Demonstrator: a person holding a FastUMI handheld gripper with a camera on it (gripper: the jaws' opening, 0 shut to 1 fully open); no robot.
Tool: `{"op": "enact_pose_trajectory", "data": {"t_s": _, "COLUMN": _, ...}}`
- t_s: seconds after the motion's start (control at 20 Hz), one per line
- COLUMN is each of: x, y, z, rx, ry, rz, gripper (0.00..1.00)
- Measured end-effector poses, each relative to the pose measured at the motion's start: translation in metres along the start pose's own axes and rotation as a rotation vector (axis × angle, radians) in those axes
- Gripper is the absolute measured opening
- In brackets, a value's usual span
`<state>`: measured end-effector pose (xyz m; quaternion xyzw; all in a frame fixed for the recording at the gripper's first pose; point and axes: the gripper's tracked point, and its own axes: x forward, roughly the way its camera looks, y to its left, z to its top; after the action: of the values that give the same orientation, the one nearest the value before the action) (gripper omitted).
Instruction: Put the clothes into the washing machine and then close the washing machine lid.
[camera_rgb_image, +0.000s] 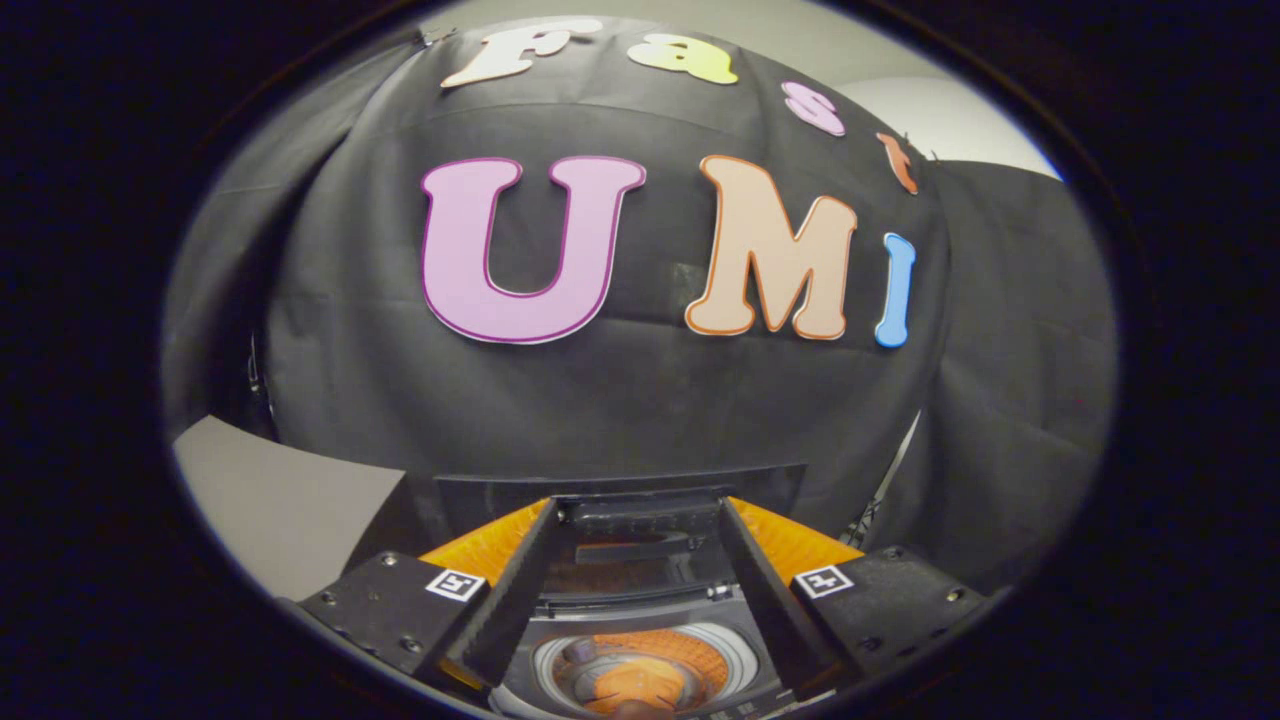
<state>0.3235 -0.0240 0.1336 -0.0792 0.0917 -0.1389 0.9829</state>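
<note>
Lower left of the frame: a pale bench (290, 510) surface runs off toward the black cloth wall (620, 400), which covers the upper and middle frame. Bottom centre: the gripper (632, 520), jaws spread wide, nothing pinched between them, fingers (510, 600) angling in toward a point low on the wall. Between and below the fingers sits the washing machine (640, 640), dark body, lid (620, 490) standing open and upright behind the drum. The round drum opening (640, 670) is at bottom centre, and orange clothes (640, 685) lie inside it. More orange shows behind each finger at lower centre; cannot tell what it is part of. Right of frame: more black cloth, hanging in folds.
</note>
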Motion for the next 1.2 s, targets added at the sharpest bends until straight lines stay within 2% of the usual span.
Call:
{"op": "enact_pose_trajectory", "data": {"t_s": 0.25, "x": 0.005, "y": 0.005, "z": 0.004, "rx": 0.001, "ry": -0.062, "rz": 0.070, "gripper": 0.96}}
{"op": "enact_pose_trajectory", "data": {"t_s": 0.5, "x": 0.007, "y": 0.013, "z": -0.011, "rx": 0.023, "ry": 0.009, "rz": 0.132, "gripper": 0.97}}
{"op": "enact_pose_trajectory", "data": {"t_s": 0.75, "x": 0.003, "y": 0.009, "z": -0.021, "rx": 0.017, "ry": 0.140, "rz": 0.101, "gripper": 0.97}}
{"op": "enact_pose_trajectory", "data": {"t_s": 0.8, "x": 0.003, "y": 0.012, "z": -0.026, "rx": 0.048, "ry": 0.177, "rz": 0.129, "gripper": 0.97}}
{"op": "enact_pose_trajectory", "data": {"t_s": 0.85, "x": 0.006, "y": 0.015, "z": -0.017, "rx": 0.101, "ry": 0.133, "rz": 0.135, "gripper": 0.97}}
{"op": "enact_pose_trajectory", "data": {"t_s": 1.0, "x": 0.007, "y": 0.011, "z": -0.017, "rx": 0.087, "ry": 0.124, "rz": 0.152, "gripper": 0.97}}
{"op": "enact_pose_trajectory", "data": {"t_s": 1.2, "x": 0.005, "y": 0.010, "z": -0.020, "rx": 0.085, "ry": 0.132, "rz": 0.133, "gripper": 0.98}}
